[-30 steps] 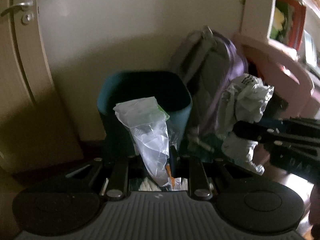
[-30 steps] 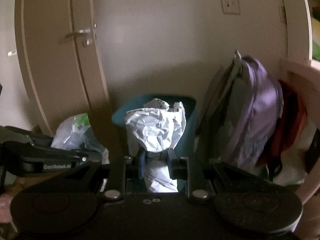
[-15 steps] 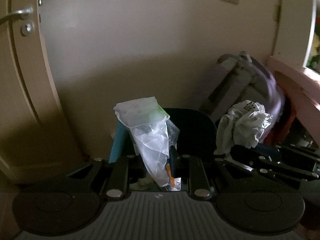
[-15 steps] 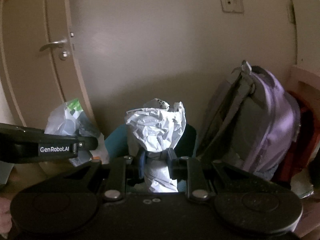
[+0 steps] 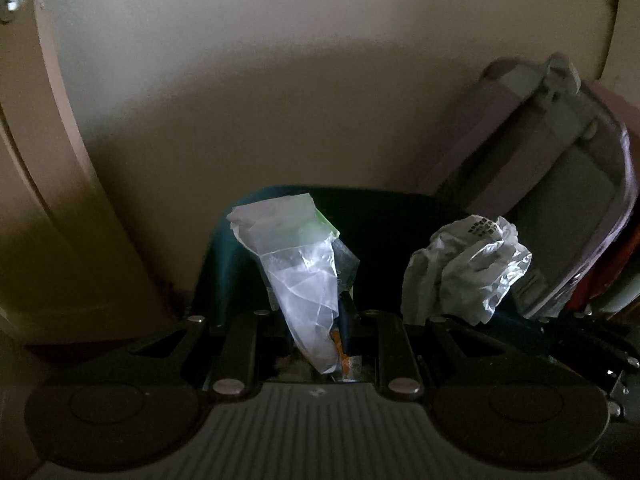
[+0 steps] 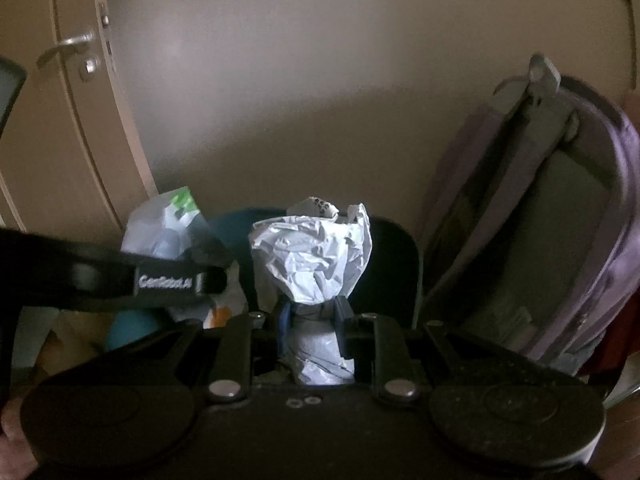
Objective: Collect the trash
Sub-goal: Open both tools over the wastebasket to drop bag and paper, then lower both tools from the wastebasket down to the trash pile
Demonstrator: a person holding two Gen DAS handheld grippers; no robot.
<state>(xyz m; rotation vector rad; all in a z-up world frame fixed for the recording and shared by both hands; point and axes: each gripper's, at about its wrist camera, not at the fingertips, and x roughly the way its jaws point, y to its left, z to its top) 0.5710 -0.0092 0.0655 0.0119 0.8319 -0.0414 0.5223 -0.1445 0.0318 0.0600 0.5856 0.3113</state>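
Observation:
My left gripper [image 5: 320, 312] is shut on a clear plastic bag [image 5: 298, 264] with a green edge, held upright over the near rim of the teal trash bin [image 5: 224, 280]. My right gripper [image 6: 312, 312] is shut on a crumpled white plastic bag [image 6: 312, 256], held just in front of the bin's dark opening [image 6: 394, 272]. The white bag also shows at the right of the left wrist view [image 5: 468, 272]. The left gripper and its clear bag [image 6: 168, 224] show at the left of the right wrist view.
A purple and grey backpack [image 6: 552, 216] leans against the wall right of the bin. A beige door [image 6: 60, 120] with a metal handle stands at the left. The beige wall [image 5: 280, 80] is close behind the bin.
Both grippers have moved closer to the bin and wall, still holding their bags. The bin now fills more of the lower view, and the backpack looms larger.

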